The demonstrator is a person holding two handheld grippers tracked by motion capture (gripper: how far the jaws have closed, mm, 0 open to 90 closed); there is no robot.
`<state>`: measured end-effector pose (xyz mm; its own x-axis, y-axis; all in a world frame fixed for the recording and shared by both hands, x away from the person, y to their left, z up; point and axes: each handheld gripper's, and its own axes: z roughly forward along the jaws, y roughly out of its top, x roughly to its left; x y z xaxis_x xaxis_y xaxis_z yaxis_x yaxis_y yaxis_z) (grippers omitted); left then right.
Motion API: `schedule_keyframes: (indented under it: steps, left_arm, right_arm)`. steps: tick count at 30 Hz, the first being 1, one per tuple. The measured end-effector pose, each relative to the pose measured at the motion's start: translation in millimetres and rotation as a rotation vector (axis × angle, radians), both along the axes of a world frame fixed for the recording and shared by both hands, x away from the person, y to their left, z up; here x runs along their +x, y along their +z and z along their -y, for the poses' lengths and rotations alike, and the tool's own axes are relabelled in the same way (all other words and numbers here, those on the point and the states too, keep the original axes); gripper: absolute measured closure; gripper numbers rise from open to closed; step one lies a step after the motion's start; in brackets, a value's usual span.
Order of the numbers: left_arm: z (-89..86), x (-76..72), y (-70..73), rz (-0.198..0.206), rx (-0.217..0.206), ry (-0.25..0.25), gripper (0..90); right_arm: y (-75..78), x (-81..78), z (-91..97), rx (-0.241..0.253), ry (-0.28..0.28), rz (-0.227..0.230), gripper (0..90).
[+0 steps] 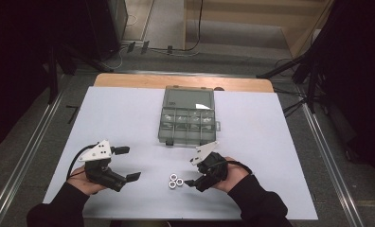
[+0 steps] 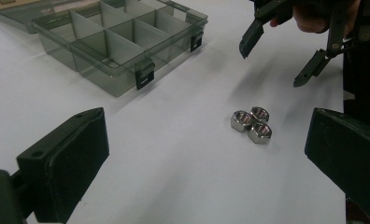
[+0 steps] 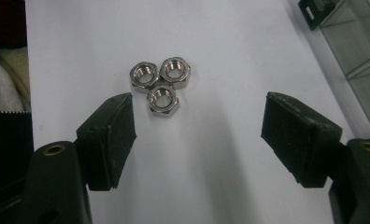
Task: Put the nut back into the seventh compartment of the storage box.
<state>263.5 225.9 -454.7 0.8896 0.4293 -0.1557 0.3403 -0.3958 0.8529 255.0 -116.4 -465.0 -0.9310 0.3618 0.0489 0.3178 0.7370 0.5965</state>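
Note:
Three steel hex nuts [image 1: 176,181] lie touching in a small cluster on the white table sheet [image 1: 124,113], near its front edge. My right gripper [image 1: 193,174] sits just right of them, open, its jaws pointing left toward the cluster with nothing between them. In the right gripper view the nuts [image 3: 160,84] lie just beyond the tip of the left jaw, outside the gap of the right gripper [image 3: 199,112]. My left gripper [image 1: 129,163] rests open farther left, aimed at the nuts [image 2: 252,125]. The left gripper [image 2: 206,140] holds nothing; beyond the nuts the right gripper [image 2: 279,58] hovers open.
A smoky clear compartment box [image 1: 185,137] stands open at the table's middle, lid folded back, small parts in some cells. It sits at the upper left of the left gripper view [image 2: 103,77] and at the right edge of the right gripper view [image 3: 356,46]. Tripod legs flank the table.

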Motion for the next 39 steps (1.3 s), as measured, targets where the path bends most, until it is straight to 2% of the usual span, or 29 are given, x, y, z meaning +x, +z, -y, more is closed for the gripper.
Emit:
schedule_keyframes:
  steps: [7,11,12,14,15,16,18,24,29,31,33,34,36,39]
  left_arm:
    - [-0.3,-0.3,0.0,-0.002,-0.002,-0.003,0.0]
    - [-0.2,-1.1,0.9,-0.001,0.012,-0.008,0.0]
    - [-0.1,-1.2,0.7,0.001,0.010,-0.009,0.0]
    - [-0.2,-1.2,0.9,0.000,0.014,-0.009,0.0]
    - [0.1,-1.0,0.1,0.000,0.001,-0.007,0.0]
    - [-0.1,-1.0,0.2,0.000,0.004,-0.007,0.0]
    - [-0.1,-1.0,0.3,0.001,0.003,-0.007,0.0]
    - [-0.5,-1.4,0.7,-0.001,0.003,-0.006,0.0]
    - [-0.8,-1.8,0.8,-0.002,-0.001,-0.003,0.0]
    - [-0.9,-1.7,0.7,-0.002,-0.003,-0.002,0.0]
    - [-0.9,-1.8,0.7,-0.003,-0.003,-0.003,0.0]
    - [-0.9,-1.8,0.8,-0.003,-0.002,-0.003,0.0]
    - [-0.8,-1.9,0.8,-0.003,-0.004,-0.004,0.0]
    - [-0.9,-1.9,0.8,-0.003,-0.003,-0.004,0.0]
  right_arm:
    - [-3.5,0.9,-11.2,-0.034,0.039,-0.003,31.1]
    - [-5.4,0.6,-17.1,-0.080,0.042,-0.005,31.7]
    - [-6.6,1.6,-18.2,-0.078,0.058,0.001,32.0]
    - [-6.9,1.7,-19.8,-0.089,0.063,-0.004,32.8]
    - [-5.8,0.1,-20.9,-0.103,0.046,-0.023,33.3]
    - [-6.1,1.2,-21.6,-0.105,0.053,-0.010,34.1]
    - [-5.9,0.5,-24.4,-0.112,0.050,-0.027,35.6]
    - [-9.1,-0.3,-31.5,-0.141,0.081,-0.012,43.1]
    - [-13.6,-3.2,-36.1,-0.183,0.097,-0.025,49.8]
    - [-15.6,-2.4,-37.7,-0.196,0.114,-0.004,52.0]
    - [-17.4,-2.5,-39.4,-0.202,0.134,-0.010,54.6]
    - [-17.6,-3.7,-40.3,-0.210,0.119,-0.020,55.9]
    - [-18.7,-3.3,-41.8,-0.213,0.134,-0.024,58.5]
    - [-20.1,-3.5,-44.1,-0.224,0.153,-0.018,60.9]
